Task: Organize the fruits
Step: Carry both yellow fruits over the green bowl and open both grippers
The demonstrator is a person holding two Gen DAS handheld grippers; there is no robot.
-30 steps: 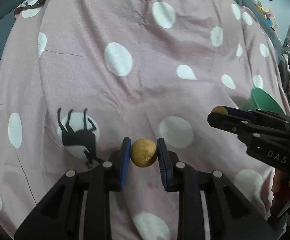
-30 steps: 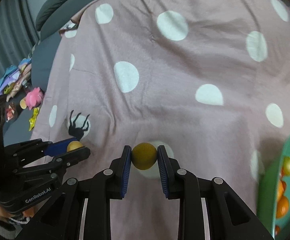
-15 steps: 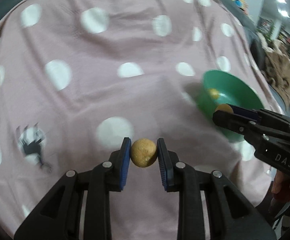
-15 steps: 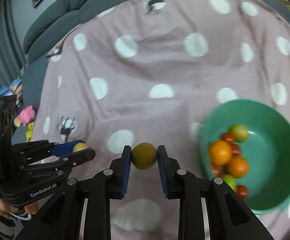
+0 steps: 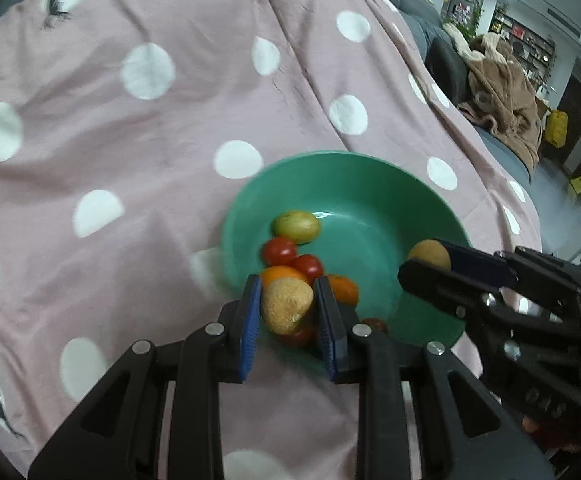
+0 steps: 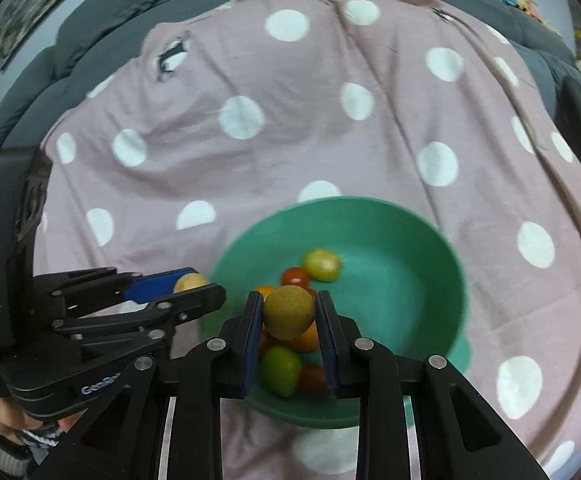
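My left gripper (image 5: 287, 300) is shut on a round tan fruit (image 5: 284, 310), held above the near edge of a green bowl (image 5: 370, 164). My right gripper (image 6: 288, 312) is shut on a similar olive-tan fruit (image 6: 289, 314) over the same bowl (image 6: 410, 240). Inside lie a yellow-green fruit (image 5: 295, 226), red tomatoes (image 5: 278, 250), oranges (image 5: 344, 288) and a green fruit (image 6: 280, 370). In the left wrist view the right gripper (image 5: 424, 260) reaches in over the bowl's right side. The right wrist view has the left gripper (image 6: 198, 282) at the bowl's left rim.
The bowl rests on a pink blanket (image 5: 130, 140) with white dots that covers a grey sofa (image 6: 90, 32). A brown garment (image 5: 506, 92) lies at the far right. A hand in a striped sleeve (image 6: 10, 428) holds the left gripper.
Both grippers swung right across the blanket with their fruits still held. The bowl went from the right edge of view to directly under both sets of fingers.
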